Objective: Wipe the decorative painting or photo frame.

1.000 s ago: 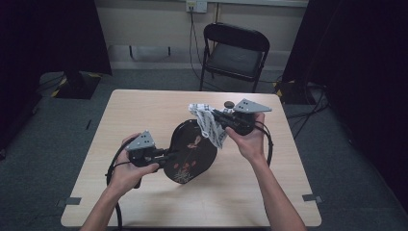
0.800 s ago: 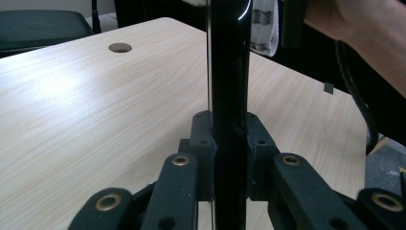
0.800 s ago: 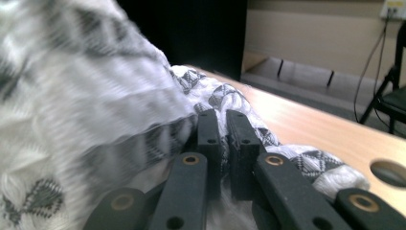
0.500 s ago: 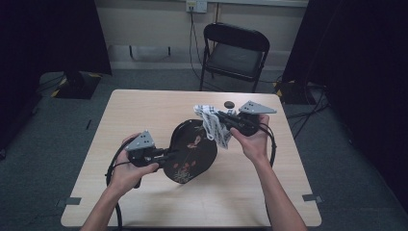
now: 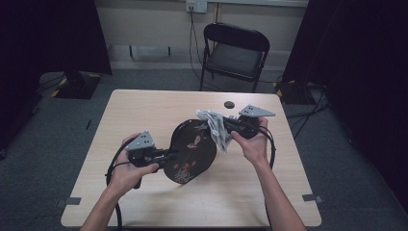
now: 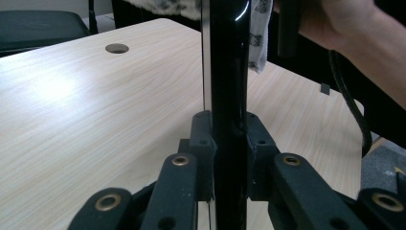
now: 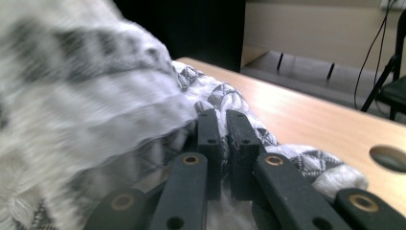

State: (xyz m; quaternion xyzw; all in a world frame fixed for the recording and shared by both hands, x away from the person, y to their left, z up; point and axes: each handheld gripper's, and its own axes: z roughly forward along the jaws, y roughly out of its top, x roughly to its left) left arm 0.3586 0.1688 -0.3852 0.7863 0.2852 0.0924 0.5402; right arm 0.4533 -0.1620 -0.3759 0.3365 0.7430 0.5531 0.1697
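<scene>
Over a pale wooden table (image 5: 144, 110), the left gripper (image 5: 166, 155) clamped a black floral tray (image 5: 192, 149) on edge. The right gripper (image 5: 226, 126) pinched a patterned cloth (image 5: 214, 126) against the tray's upper rim.

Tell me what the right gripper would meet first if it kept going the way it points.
Most likely the black plate held by the left gripper: the right gripper, shut on the cloth, points at its upper edge, though depth is unclear.

No lettering, label, brand, number or sign can be read on anything here, and the black tray (image 5: 190, 151) carries only a painted floral pattern while the cloth (image 5: 216, 127) shows only a grey-and-white woven print, neither forming words.
</scene>
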